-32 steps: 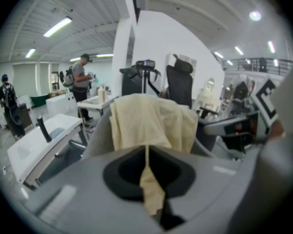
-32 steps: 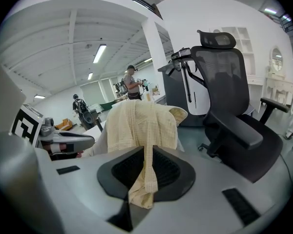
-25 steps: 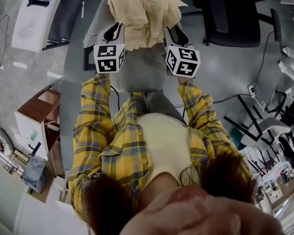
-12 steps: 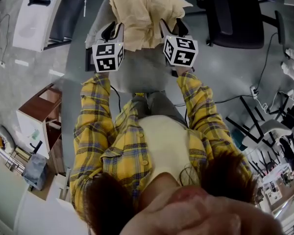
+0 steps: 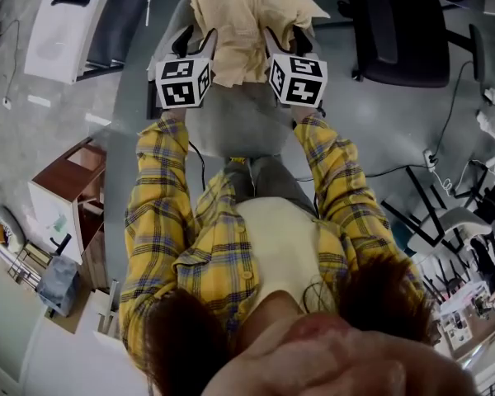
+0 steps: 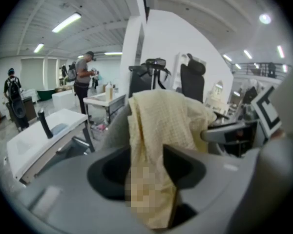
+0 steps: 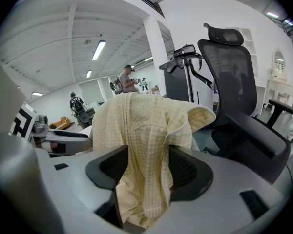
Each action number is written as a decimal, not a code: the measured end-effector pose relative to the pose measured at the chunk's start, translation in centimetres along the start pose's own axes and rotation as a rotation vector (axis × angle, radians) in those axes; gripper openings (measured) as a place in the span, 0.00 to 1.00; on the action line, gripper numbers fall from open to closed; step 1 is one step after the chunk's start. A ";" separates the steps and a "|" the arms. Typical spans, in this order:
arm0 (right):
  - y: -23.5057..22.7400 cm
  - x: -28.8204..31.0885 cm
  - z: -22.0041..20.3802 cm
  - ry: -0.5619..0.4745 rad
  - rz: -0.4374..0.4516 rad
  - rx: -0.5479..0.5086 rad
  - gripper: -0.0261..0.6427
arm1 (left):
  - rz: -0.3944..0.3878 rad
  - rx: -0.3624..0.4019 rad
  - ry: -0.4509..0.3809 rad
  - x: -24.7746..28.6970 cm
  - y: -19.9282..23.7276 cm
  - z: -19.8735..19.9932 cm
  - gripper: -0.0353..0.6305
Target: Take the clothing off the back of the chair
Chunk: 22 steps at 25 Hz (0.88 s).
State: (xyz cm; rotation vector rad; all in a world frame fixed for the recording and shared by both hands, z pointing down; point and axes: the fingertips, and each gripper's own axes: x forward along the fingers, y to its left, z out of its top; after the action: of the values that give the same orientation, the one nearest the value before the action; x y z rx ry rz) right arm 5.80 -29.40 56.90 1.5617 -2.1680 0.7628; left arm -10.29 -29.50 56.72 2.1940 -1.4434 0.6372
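Observation:
A pale yellow checked shirt (image 5: 241,19) hangs over the back of a grey chair (image 5: 239,126) in front of the person. My left gripper (image 5: 195,41) is at the shirt's left edge. Its jaws are opening, and a fold of the shirt (image 6: 158,126) hangs loosely between them in the left gripper view (image 6: 146,167). My right gripper (image 5: 286,40) is at the shirt's right edge. Its jaws stand wide apart in the right gripper view (image 7: 146,172), with a fold of the shirt (image 7: 141,126) draped down through the gap.
A black office chair (image 5: 400,31) stands close on the right, also seen as the black office chair (image 7: 234,82). A white desk (image 5: 66,23) is at the left and a wooden cabinet (image 5: 62,196) nearer. Cables (image 5: 396,167) run over the floor. People (image 6: 83,87) stand far off.
Both grippers have moved forward to the shirt and drawn a little closer together. Their jaws have spread and now straddle the shirt's two side edges.

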 end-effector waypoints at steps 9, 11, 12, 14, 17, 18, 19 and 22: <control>1.0 1.4 0.2 0.008 0.009 -0.004 0.37 | -0.031 -0.008 -0.010 2.7 -0.2 1.1 0.44; 1.1 1.6 0.3 0.009 0.008 -0.006 0.37 | -0.034 0.005 -0.002 3.3 -0.5 1.2 0.44; 1.1 1.7 0.3 0.010 0.007 -0.007 0.37 | -0.031 0.009 0.000 3.5 -0.5 1.2 0.44; 1.2 1.8 0.3 0.013 0.004 -0.010 0.37 | -0.019 0.011 0.000 3.8 -0.4 1.4 0.44; 1.1 2.2 0.4 0.023 0.000 -0.019 0.29 | -0.004 0.013 -0.004 4.0 -0.4 1.5 0.44; 1.0 2.3 0.4 0.025 -0.003 -0.022 0.26 | -0.002 0.016 -0.004 4.1 -0.4 1.5 0.43; 0.8 2.3 0.4 0.027 -0.005 -0.023 0.23 | -0.001 0.021 -0.004 4.1 -0.5 1.5 0.41; 0.8 2.5 0.4 0.030 -0.003 -0.024 0.18 | 0.002 0.032 -0.004 4.0 -0.5 1.4 0.33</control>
State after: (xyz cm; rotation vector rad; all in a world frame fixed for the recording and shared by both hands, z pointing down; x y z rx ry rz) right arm 4.25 -31.37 57.85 1.5320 -2.1448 0.7521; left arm -8.19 -33.08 57.89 2.2198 -1.4469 0.6608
